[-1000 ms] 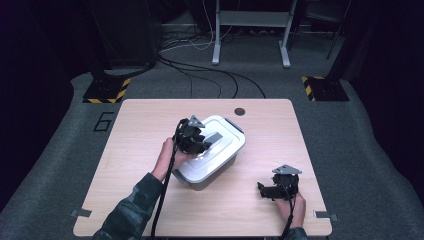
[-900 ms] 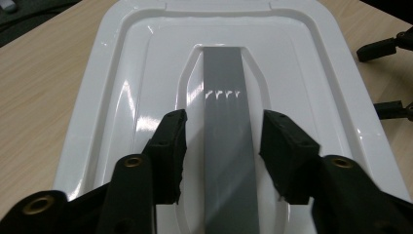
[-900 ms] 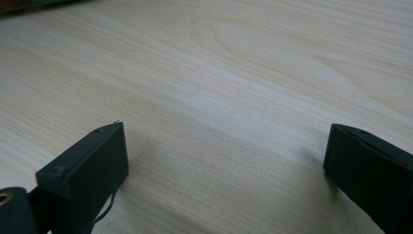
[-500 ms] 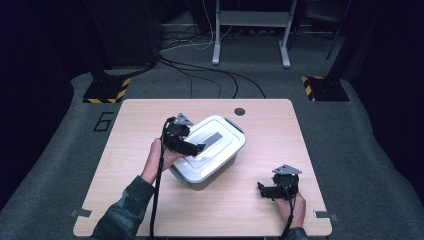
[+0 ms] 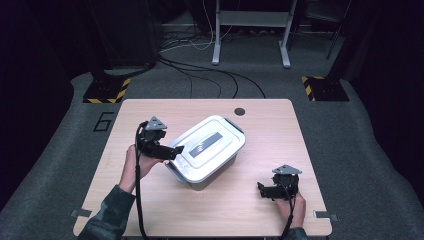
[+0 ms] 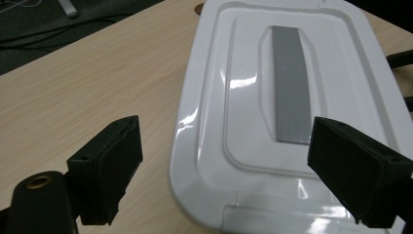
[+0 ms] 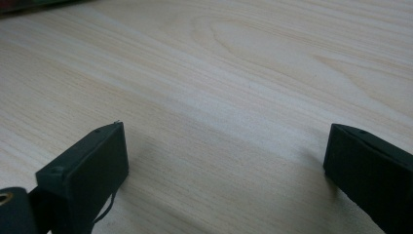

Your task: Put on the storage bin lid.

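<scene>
A white plastic box (image 5: pixel 205 150) with a closed lid sits slantwise mid-table. In the left gripper view the lid (image 6: pixel 234 97) bears a flat grey strip (image 6: pixel 291 92). My left gripper (image 5: pixel 172 151) hovers at the box's left end and points at it. Its jaws have just been opening and stand wide apart (image 6: pixel 226 146), with nothing pressed between them; the lid's near corner lies below and beyond. My right gripper (image 5: pixel 262 190) rests low near the table's front right, open (image 7: pixel 224 146) over bare wood.
The wooden table (image 5: pixel 150 210) has a dark round hole (image 5: pixel 240 111) near its far edge. Behind it, on the grey floor, lie black cables (image 5: pixel 210 75), a metal stand (image 5: pixel 250 30) and yellow-black striped feet (image 5: pixel 105 92).
My left gripper has drawn back to the left, from over the lid's middle to the box's left end, and its jaws have opened. The right gripper has stayed still.
</scene>
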Demonstrator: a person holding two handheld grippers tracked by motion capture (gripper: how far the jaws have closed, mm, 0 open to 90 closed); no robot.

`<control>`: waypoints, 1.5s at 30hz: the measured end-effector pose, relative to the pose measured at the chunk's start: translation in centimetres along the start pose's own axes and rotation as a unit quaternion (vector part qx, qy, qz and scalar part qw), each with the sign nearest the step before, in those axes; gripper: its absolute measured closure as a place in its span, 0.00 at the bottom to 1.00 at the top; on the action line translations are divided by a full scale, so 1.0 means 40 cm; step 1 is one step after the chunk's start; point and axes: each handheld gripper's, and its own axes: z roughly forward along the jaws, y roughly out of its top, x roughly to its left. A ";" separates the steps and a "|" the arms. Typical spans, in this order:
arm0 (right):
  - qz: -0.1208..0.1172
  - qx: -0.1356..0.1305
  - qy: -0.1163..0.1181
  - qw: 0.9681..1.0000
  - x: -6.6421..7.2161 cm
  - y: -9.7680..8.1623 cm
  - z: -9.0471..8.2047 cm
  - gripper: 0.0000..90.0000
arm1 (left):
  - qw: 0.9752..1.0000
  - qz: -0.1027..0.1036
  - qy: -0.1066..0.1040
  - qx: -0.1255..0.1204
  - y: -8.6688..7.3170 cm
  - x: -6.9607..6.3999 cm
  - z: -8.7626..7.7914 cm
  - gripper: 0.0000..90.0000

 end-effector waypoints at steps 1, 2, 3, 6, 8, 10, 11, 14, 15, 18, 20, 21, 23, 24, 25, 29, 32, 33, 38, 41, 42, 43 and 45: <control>0.000 0.000 0.000 1.000 0.000 0.000 0.000 0.02 | 1.000 -0.003 0.005 0.002 -0.012 0.007 -0.010 0.13; 0.000 0.000 0.000 1.000 0.000 0.000 0.000 0.02 | 1.000 -0.008 0.010 -0.001 -0.022 0.012 -0.017 0.11; 0.000 0.000 0.000 1.000 0.000 0.000 0.000 0.02 | 1.000 -0.010 0.014 -0.002 -0.032 0.017 -0.024 0.11; 0.000 0.000 0.000 1.000 0.000 0.000 0.000 0.02 | 0.999 -0.020 0.034 -0.004 -0.066 0.029 -0.044 0.09; 0.000 0.000 0.000 1.000 0.000 0.000 0.000 0.02 | 0.999 -0.028 0.041 -0.004 -0.086 0.036 -0.054 0.08; 0.000 0.000 -0.001 1.000 0.000 0.000 0.000 0.02 | 0.998 -0.036 0.049 -0.002 -0.111 0.044 -0.061 0.08; 0.000 0.000 -0.001 1.000 0.000 0.000 0.000 0.02 | 0.998 -0.042 0.053 0.000 -0.128 0.049 -0.063 0.07; 0.000 0.000 -0.001 1.000 0.001 0.000 0.000 0.02 | 0.997 -0.054 0.059 0.009 -0.167 0.061 -0.065 0.07; 0.000 0.000 -0.002 1.000 0.001 0.000 0.000 0.02 | 0.996 -0.056 0.063 0.012 -0.180 0.064 -0.065 0.07; 0.000 0.000 -0.002 1.000 0.001 0.000 0.000 0.02 | 0.995 -0.072 0.069 0.018 -0.216 0.073 -0.063 0.06; 0.000 0.000 -0.002 1.000 0.001 0.000 0.000 0.02 | 0.994 -0.078 0.075 0.021 -0.236 0.078 -0.060 0.06; 0.000 0.000 -0.002 1.000 0.001 0.000 0.000 0.02 | 0.993 -0.085 0.075 0.024 -0.250 0.082 -0.058 0.06; 0.000 0.000 -0.002 1.000 0.001 0.000 0.000 0.02 | 0.992 -0.093 0.080 0.027 -0.273 0.086 -0.051 0.06; 0.000 0.000 -0.002 1.000 0.001 0.000 0.000 0.02 | 0.992 -0.098 0.080 0.031 -0.282 0.088 -0.049 0.06; 0.000 0.000 -0.002 1.000 0.001 0.000 0.000 0.02 | 0.991 -0.102 0.081 0.032 -0.296 0.089 -0.045 0.06; 0.000 0.000 -0.002 1.000 0.001 0.000 0.000 0.02 | 0.989 -0.111 0.087 0.039 -0.339 0.094 -0.032 0.06; 0.000 0.000 -0.002 1.000 0.001 0.000 0.000 0.02 | 0.988 -0.121 0.093 0.037 -0.372 0.096 -0.019 0.05; 0.000 0.000 -0.002 1.000 0.001 0.000 0.000 0.02 | 0.987 -0.123 0.096 0.040 -0.382 0.097 -0.015 0.05; 0.000 0.000 -0.002 1.000 0.001 0.000 0.000 0.02 | 0.984 -0.134 0.104 0.044 -0.427 0.097 -0.003 0.04; 0.000 0.000 -0.002 1.000 0.001 0.000 0.000 0.02 | 0.984 -0.129 0.114 0.043 -0.450 0.090 0.003 0.03; 0.000 0.000 -0.002 1.000 0.001 0.000 0.000 0.02 | 0.984 -0.130 0.115 0.042 -0.457 0.089 0.005 0.02; 0.000 0.000 -0.002 1.000 0.001 0.000 0.000 0.02 | 0.984 -0.133 0.115 0.041 -0.466 0.088 0.008 0.02; 0.000 0.000 -0.002 1.000 0.001 0.000 0.000 0.02 | 0.984 -0.130 0.116 0.043 -0.479 0.086 0.012 0.02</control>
